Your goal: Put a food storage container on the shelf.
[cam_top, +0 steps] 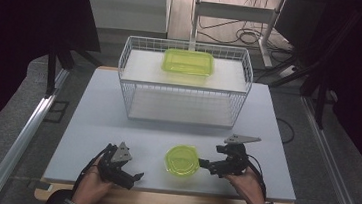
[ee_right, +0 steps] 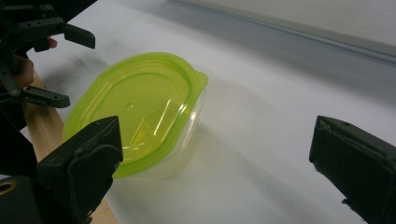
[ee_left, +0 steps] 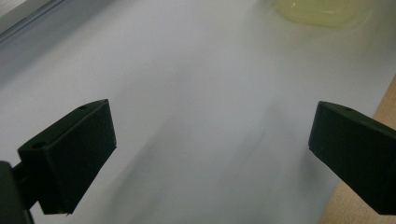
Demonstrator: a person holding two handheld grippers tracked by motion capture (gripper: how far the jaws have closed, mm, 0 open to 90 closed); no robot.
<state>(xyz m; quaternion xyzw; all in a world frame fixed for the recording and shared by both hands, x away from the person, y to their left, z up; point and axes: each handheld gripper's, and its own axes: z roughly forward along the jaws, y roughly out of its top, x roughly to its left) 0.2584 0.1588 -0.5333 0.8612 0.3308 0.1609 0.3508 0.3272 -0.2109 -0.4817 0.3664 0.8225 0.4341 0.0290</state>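
Note:
A round clear container with a lime-green lid (cam_top: pixel 182 161) (ee_right: pixel 135 112) sits on the grey mat near the table's front edge. My right gripper (cam_top: pixel 204 163) (ee_right: pixel 215 163) rests just right of it, pointing at it, jaws wide open and holding nothing; in the right gripper view the container lies ahead and toward the left jaw. My left gripper (cam_top: pixel 136 176) (ee_left: pixel 210 154) lies low on the mat to the container's left, open and empty, with the container's edge (ee_left: pixel 317 9) far ahead. The left gripper (ee_right: pixel 79 70) also appears beyond the container.
A white wire rack (cam_top: pixel 183 82) stands at the back of the mat (cam_top: pixel 96 124), with a rectangular green-lidded container (cam_top: pixel 188 62) on its upper shelf. The wooden table edge (cam_top: pixel 169 201) runs along the front. Metal rails flank the table.

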